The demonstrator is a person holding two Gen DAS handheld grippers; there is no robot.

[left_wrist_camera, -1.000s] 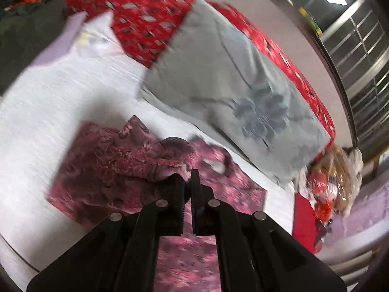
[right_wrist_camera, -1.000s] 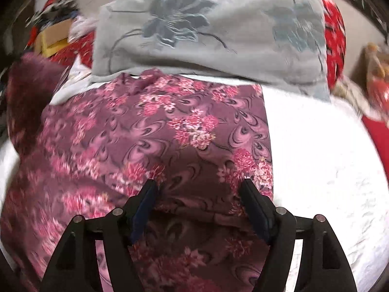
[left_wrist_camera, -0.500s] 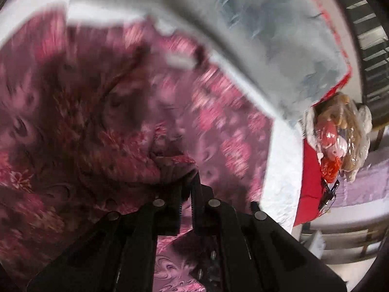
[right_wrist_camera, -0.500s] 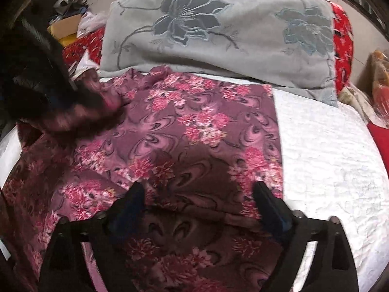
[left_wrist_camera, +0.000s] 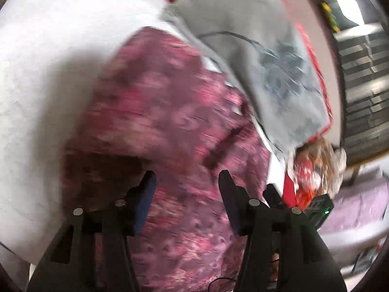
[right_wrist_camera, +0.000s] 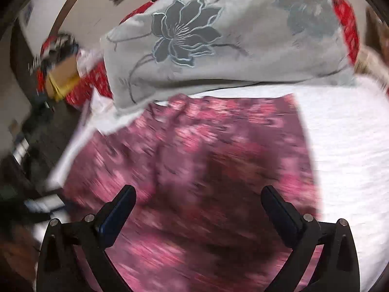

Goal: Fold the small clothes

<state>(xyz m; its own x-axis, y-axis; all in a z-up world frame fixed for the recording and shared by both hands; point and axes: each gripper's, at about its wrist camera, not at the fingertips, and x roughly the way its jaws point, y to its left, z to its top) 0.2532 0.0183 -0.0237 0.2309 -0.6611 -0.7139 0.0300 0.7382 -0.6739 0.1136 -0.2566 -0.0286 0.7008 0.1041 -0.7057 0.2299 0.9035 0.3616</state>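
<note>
A maroon garment with pink flowers (left_wrist_camera: 175, 112) (right_wrist_camera: 218, 146) lies spread on the white bedspread (left_wrist_camera: 48, 60) (right_wrist_camera: 345, 133). Both views are blurred by motion. My left gripper (left_wrist_camera: 187, 177) hovers over the garment's near part; its jaws are opening and nothing is pinched between the pads. My right gripper (right_wrist_camera: 198, 193) stands wide open above the garment, its pads clear of the cloth. The garment's right edge runs straight down beside the right finger in the right wrist view.
A grey pillow with dark flower prints (left_wrist_camera: 267, 56) (right_wrist_camera: 218, 36) lies along the garment's far edge, over a red patterned cover (right_wrist_camera: 345, 12). A plastic bag of red and orange things (left_wrist_camera: 313, 165) sits off the bed's corner. A cardboard box (right_wrist_camera: 60, 77) lies at far left.
My left gripper let go of the bunched cloth it was pinching and its jaws parted; the cloth now lies flat. My right gripper widened and lifted a little.
</note>
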